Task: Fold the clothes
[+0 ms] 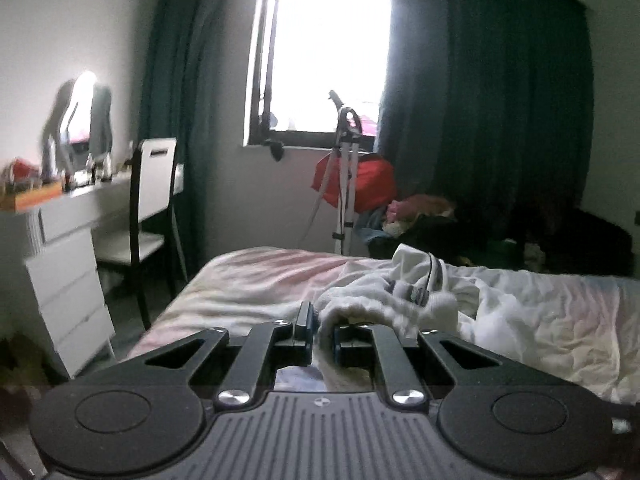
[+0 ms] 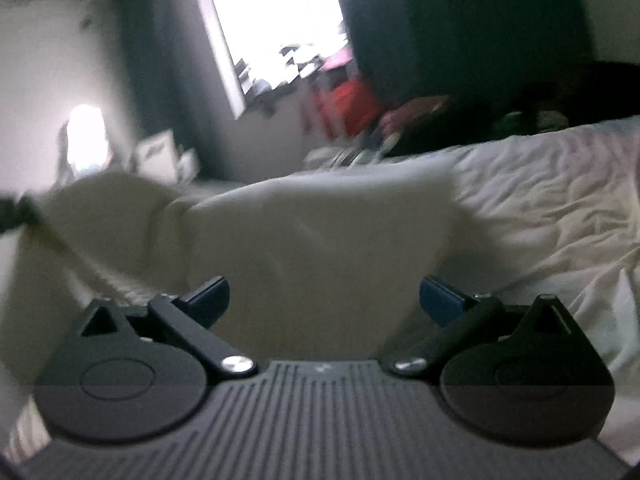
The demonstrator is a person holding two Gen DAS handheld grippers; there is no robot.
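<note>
A cream-white garment (image 1: 400, 296) lies bunched on the bed (image 1: 248, 280), with dark-trimmed parts near its top. My left gripper (image 1: 322, 328) is shut on a fold of this garment, and the cloth runs back between its fingers. In the blurred right wrist view the same pale garment (image 2: 312, 232) is lifted and stretched across the front. My right gripper (image 2: 324, 296) stands open just before the garment, its blue pads wide apart and nothing pressed between them. The wrinkled sheet of the bed (image 2: 540, 200) spreads to the right.
A white desk with drawers (image 1: 68, 248) and a chair (image 1: 152, 200) stand left of the bed. Under the bright window (image 1: 332, 48) are a metal stand (image 1: 344, 184), a red bag (image 1: 372, 184) and a clothes pile (image 1: 420, 208). Dark curtains flank the window.
</note>
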